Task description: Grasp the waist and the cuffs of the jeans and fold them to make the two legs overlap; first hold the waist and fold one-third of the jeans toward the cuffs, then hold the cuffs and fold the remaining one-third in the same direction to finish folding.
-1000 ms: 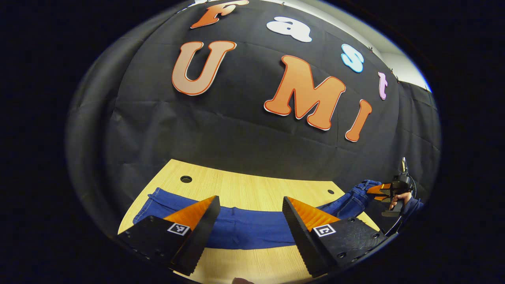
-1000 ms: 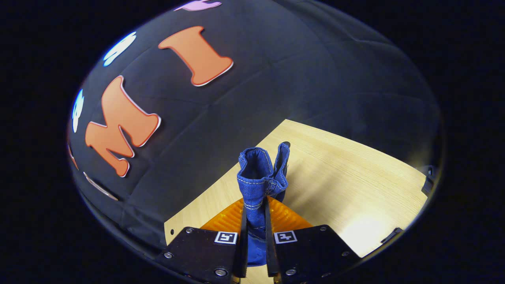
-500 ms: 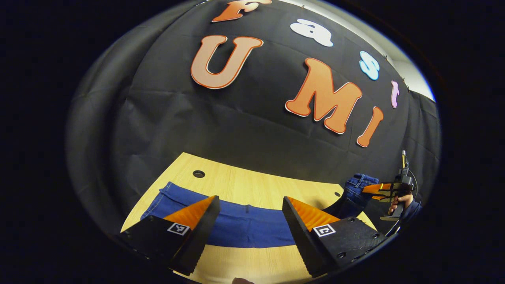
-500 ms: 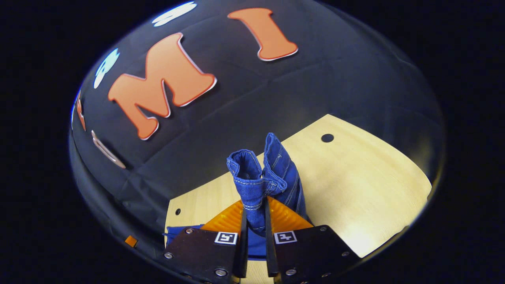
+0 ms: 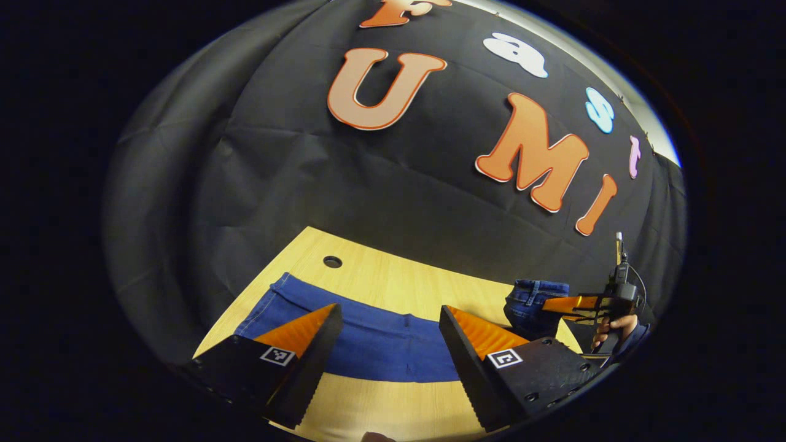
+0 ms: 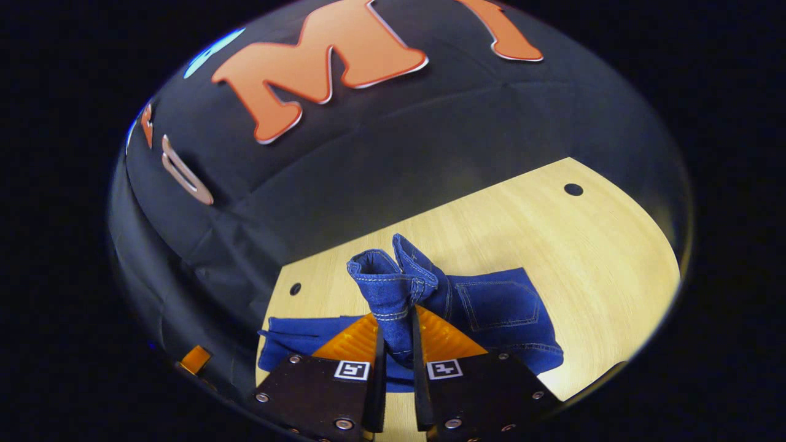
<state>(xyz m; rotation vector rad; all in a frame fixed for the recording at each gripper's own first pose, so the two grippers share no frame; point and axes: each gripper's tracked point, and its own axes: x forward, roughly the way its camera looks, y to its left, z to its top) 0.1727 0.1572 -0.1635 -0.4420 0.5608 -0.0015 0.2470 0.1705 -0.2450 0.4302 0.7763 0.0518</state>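
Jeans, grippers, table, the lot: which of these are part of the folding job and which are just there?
Part of the job:
jeans, waist end lifted
right gripper, clamped on the waist
left gripper, open above the legs

Just there:
wooden table
holes in the table
black cloth wall

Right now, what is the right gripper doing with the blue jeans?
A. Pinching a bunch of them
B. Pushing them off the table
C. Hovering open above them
A: in the right gripper view the right gripper has its jaws closed on a bunched-up fold of the jeans, lifted off the table.
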